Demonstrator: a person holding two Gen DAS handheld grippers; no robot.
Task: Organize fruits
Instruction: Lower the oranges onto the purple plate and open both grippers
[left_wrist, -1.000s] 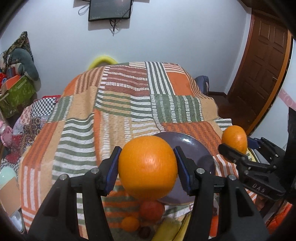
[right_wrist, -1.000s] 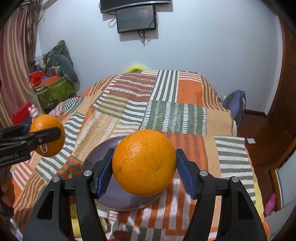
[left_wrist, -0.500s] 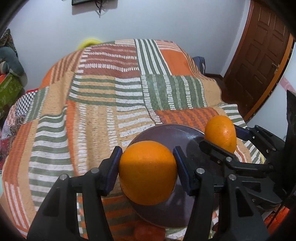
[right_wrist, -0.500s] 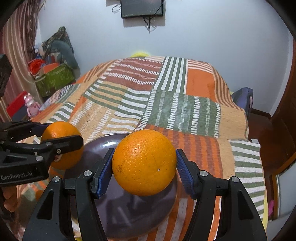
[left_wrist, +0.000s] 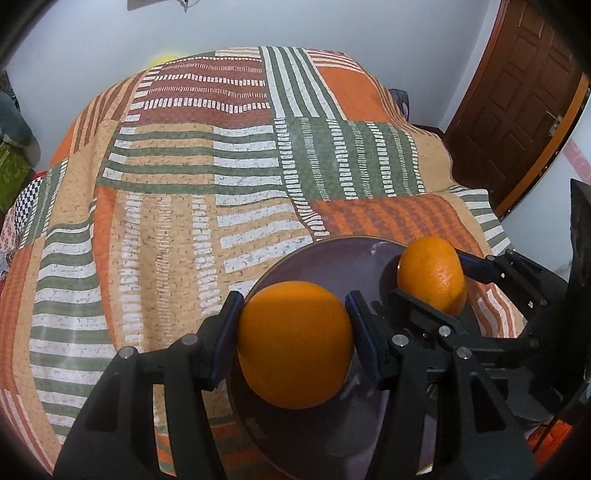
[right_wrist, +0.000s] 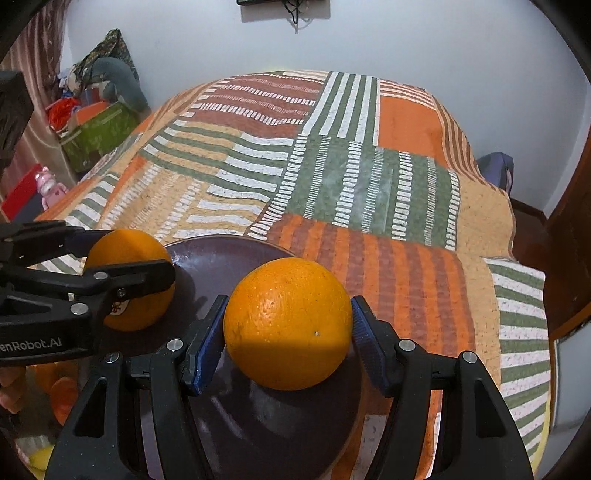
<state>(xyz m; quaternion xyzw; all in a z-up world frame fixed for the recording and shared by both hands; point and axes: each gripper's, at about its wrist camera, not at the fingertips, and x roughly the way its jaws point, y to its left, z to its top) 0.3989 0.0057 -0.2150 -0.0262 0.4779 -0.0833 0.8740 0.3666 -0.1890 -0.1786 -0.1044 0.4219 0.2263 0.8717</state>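
My left gripper (left_wrist: 293, 341) clamps one orange (left_wrist: 295, 343); my right gripper (right_wrist: 288, 326) clamps the other orange (right_wrist: 287, 323). Both fruits hang over the dark plate (right_wrist: 236, 254) on the striped bedspread (right_wrist: 369, 184), the right-hand orange (left_wrist: 431, 277) at two o'clock from the left one.

Two bright orange oranges (left_wrist: 295, 343) (right_wrist: 127, 280); a dark purple-brown plate (right_wrist: 229, 254); the bedspread (left_wrist: 184, 184) a patchwork of orange, green, tan and rust blocks with white stripes; black grippers, blue-padded fingers (right_wrist: 205, 347).
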